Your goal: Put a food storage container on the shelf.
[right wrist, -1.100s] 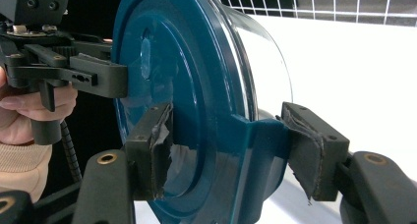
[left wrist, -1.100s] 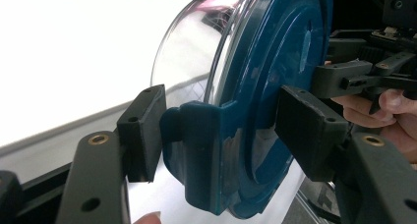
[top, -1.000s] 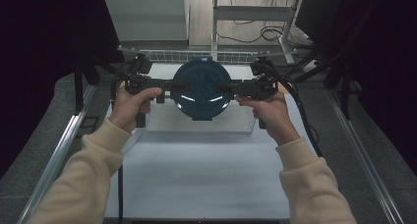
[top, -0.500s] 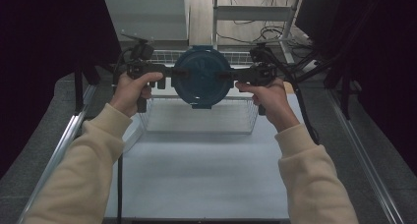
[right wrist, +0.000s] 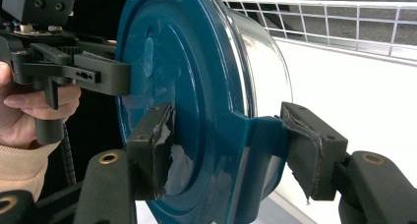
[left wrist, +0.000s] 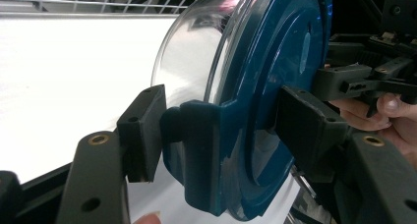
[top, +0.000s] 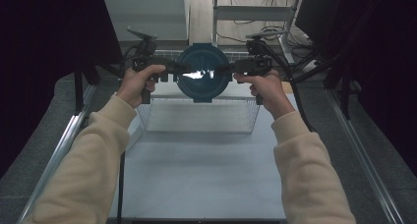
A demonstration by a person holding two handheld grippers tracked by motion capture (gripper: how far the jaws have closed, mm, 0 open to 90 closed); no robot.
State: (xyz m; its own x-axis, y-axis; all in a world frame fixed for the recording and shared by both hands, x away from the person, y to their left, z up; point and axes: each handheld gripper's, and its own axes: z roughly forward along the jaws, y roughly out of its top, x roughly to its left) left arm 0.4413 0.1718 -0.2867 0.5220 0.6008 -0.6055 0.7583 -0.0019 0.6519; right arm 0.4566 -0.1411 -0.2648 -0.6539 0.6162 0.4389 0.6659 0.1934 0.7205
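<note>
Fingers of both grippers clamp the same object, a round clear container with a dark blue lid (top: 202,76), held in the air on its side between the two hands. Left gripper (top: 169,70): in the left gripper view, its two black fingers (left wrist: 142,133) close on a blue latch tab at the lid's rim, one pad on the tab's outer side, the other against the lid's face. Right gripper (top: 230,69): in the right gripper view, its fingers (right wrist: 309,153), padded with worn grey tape, pinch the opposite latch tab in the same manner. Seen from above, the lid faces the person, with the container hanging above the far edge of a wire basket (top: 199,117). That basket rests on the white tabletop (top: 196,180). Both sleeves are cream-coloured.
</note>
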